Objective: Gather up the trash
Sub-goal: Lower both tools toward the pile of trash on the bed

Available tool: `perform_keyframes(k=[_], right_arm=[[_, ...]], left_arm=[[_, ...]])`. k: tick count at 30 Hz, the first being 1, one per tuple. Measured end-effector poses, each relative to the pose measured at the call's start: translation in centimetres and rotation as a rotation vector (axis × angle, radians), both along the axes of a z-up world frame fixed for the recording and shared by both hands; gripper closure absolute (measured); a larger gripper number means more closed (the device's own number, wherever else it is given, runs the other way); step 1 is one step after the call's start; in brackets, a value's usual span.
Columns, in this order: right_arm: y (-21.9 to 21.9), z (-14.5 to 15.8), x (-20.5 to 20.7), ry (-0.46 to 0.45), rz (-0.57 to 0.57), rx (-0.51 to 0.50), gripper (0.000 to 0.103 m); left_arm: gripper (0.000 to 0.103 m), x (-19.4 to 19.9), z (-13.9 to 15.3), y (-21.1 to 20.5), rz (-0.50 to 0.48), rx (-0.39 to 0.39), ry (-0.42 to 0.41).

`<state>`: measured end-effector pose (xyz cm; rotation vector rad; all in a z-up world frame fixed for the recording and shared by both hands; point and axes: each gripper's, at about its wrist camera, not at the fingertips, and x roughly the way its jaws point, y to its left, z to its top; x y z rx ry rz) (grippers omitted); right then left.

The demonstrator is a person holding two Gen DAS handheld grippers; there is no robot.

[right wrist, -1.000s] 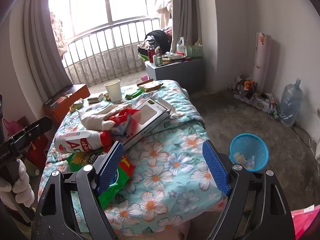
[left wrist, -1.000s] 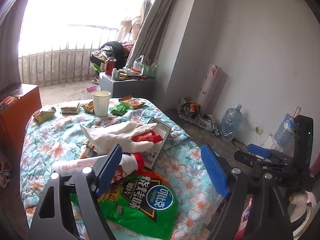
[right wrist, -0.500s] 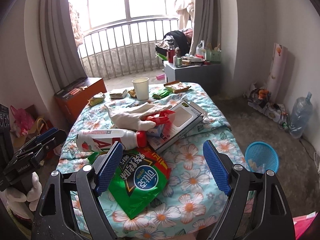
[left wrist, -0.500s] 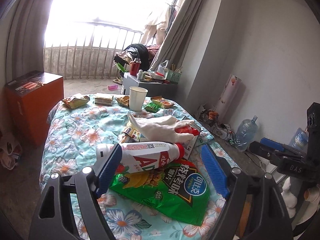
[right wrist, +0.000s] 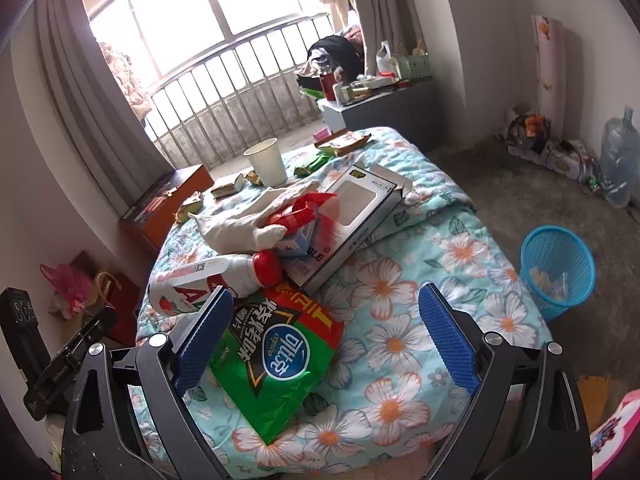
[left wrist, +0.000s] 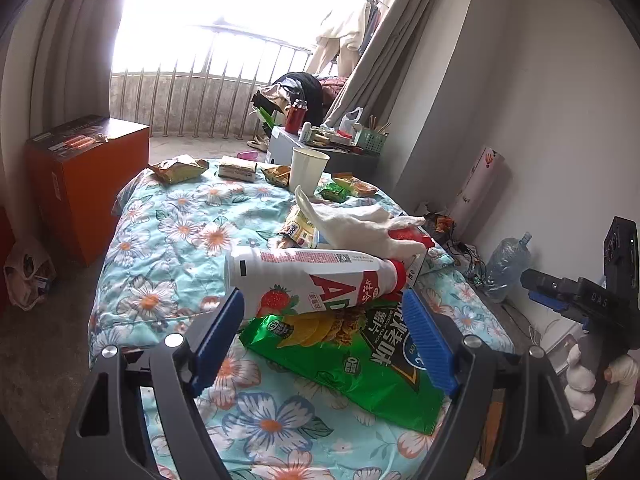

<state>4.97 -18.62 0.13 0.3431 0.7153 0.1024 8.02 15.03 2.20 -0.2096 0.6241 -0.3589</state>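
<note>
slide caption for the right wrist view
Right gripper opening above green chip bag on floral-covered table, blue mesh bin nearby.

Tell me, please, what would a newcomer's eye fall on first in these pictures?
Probably the bright green snack bag lying on the near part of the flowered bedspread, with a white bottle with a red cap on its side just behind it. Next, the white glove draped over the pile of boxes further back, and the blue basket on the floor to the right of the bed.

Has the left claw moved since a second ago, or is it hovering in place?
Yes. The left claw has closed in on the white bottle and green snack bag, which now fill more of its view; the claw is open.
</note>
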Motion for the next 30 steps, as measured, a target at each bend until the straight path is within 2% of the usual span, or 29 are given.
perform_keyframes(k=[4,9,13,19,23,26,30], right_arm=[[-1.4,-2.6,1.2,0.064,0.035,0.135,0.013],[-1.4,-4.0,2.5,0.098,0.119,0.206,0.015],[-0.6,-5.0,3.8,0.12,0.19,0.23,0.022],[0.5,-6.4,4.8,0.161,0.235,0.223,0.032],[0.1,-5.0,5.2,0.125,0.249,0.184,0.033],[0.0,-2.5,6.5,0.072,0.273,0.139,0.033],[0.0,0.7,9.0,0.025,0.315,0.138,0.033]], left_arm=[[0.024,0.6,-1.3,-0.9,-0.024,0.013,0.024],[0.024,1.1,-2.7,-0.9,-0.007,0.007,0.052],[0.025,1.4,-3.9,-0.2,0.001,-0.015,0.091],[0.036,1.8,-4.4,0.7,0.043,-0.015,0.113],[0.044,2.5,-3.4,1.9,0.057,-0.073,0.094],[0.045,3.3,-2.0,2.4,0.055,-0.122,0.063],[0.045,5.4,0.7,2.1,0.03,-0.156,0.015]])
